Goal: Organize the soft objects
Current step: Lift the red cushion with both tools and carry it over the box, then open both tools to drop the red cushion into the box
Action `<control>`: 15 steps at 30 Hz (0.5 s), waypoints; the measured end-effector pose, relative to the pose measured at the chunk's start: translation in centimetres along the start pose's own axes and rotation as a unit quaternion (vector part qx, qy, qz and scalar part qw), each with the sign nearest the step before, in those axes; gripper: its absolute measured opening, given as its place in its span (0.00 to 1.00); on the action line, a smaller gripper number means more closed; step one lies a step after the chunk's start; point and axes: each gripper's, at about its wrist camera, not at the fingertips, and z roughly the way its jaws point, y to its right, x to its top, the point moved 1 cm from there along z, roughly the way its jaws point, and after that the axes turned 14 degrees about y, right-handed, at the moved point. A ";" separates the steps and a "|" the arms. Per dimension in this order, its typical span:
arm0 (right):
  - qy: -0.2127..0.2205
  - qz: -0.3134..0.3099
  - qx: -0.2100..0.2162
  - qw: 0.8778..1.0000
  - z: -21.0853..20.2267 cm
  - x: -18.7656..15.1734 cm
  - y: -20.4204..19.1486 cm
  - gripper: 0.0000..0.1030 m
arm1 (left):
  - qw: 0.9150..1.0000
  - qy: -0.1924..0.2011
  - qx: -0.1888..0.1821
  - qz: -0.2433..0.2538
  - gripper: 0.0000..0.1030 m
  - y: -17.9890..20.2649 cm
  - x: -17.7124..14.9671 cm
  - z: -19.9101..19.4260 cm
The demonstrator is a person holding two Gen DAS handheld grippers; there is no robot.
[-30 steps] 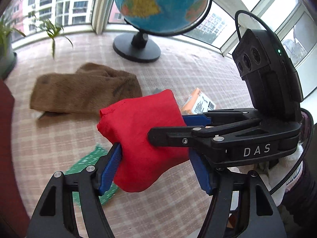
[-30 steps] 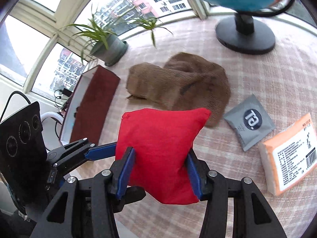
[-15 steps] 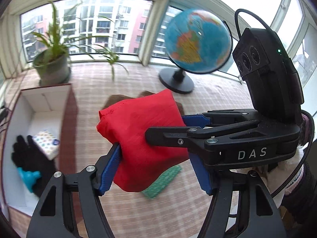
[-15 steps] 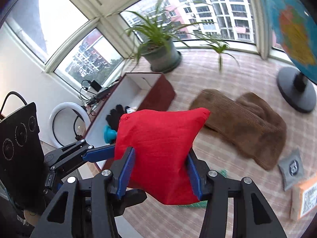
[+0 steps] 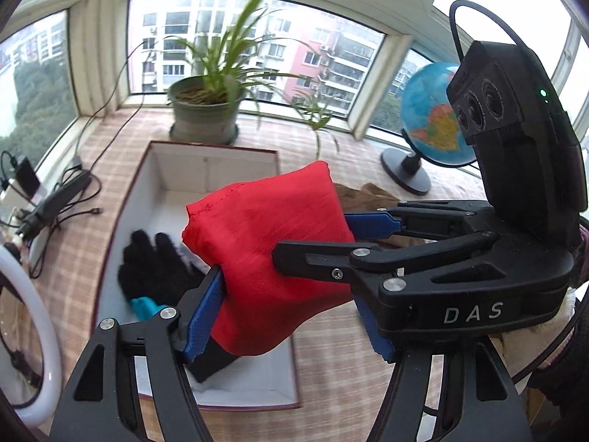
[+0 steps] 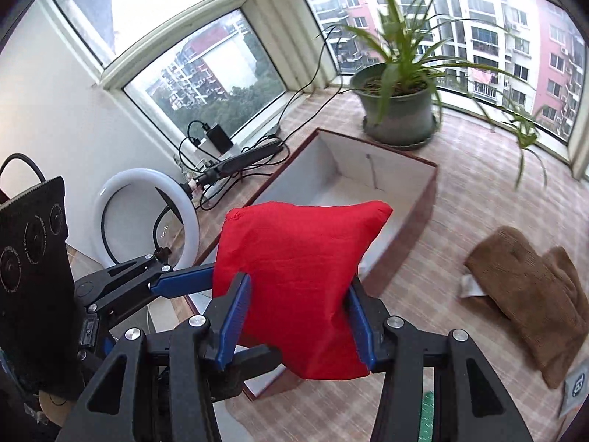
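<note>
A red cloth bag [image 5: 272, 258] is held in the air by both grippers at once. My left gripper [image 5: 287, 316] is shut on it, and my right gripper [image 6: 298, 316] is shut on it from the other side. The bag [image 6: 294, 276] hangs above the near end of an open box with white inside walls [image 5: 206, 173] and dark red sides [image 6: 416, 235]. A black glove [image 5: 154, 265] and a teal item [image 5: 145, 305] lie in the box. A brown woolly cloth [image 6: 530, 294] lies on the checked mat to the right.
A potted plant [image 5: 204, 110] stands behind the box. A globe [image 5: 430, 125] stands at the back right. A ring light [image 6: 147, 217], cables and a power strip [image 6: 239, 158] sit left of the box. A grey sachet [image 6: 576, 386] lies near the brown cloth.
Both grippers have carried the red bag left, from over the brown cloth and packets to above the open box. The grip on the bag is unchanged.
</note>
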 end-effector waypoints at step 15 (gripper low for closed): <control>-0.018 -0.006 -0.010 1.000 5.7 0.0 -2.8 0.47 | 0.999 -0.012 0.038 -0.007 0.66 -6.3 -1.2 -0.3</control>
